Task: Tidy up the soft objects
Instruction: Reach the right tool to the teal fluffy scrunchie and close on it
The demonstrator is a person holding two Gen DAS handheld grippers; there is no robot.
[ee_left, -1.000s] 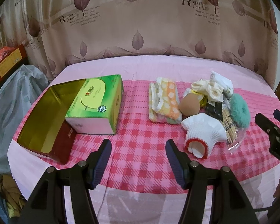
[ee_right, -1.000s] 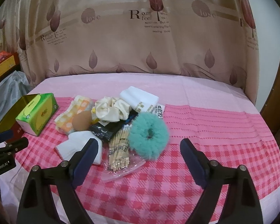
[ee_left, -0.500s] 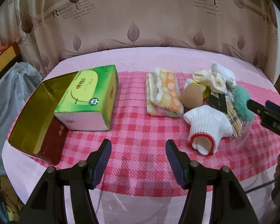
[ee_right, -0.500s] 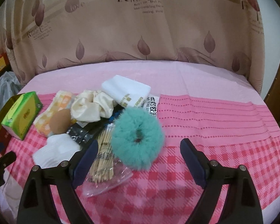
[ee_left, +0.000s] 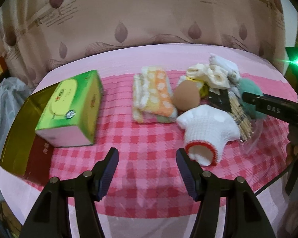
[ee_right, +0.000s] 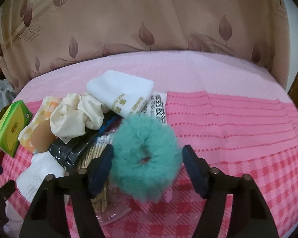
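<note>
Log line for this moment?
right tongs: closing around teal fluffy scrunchie | left tongs: open, empty | tin: holds tissue box

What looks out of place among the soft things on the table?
A clear bag of cotton swabs and a dark plastic packet lie in the heap, partly under the cream scrunchie and beside the teal scrunchie. Neither looks like soft goods.

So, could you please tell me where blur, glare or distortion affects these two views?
Left wrist view: the green tissue box is smeared by motion blur, a green lamp flares at the right edge, and the fisheye bends the table's edge. Right wrist view: the teal scrunchie looks soft, and the corners are dark.
</note>
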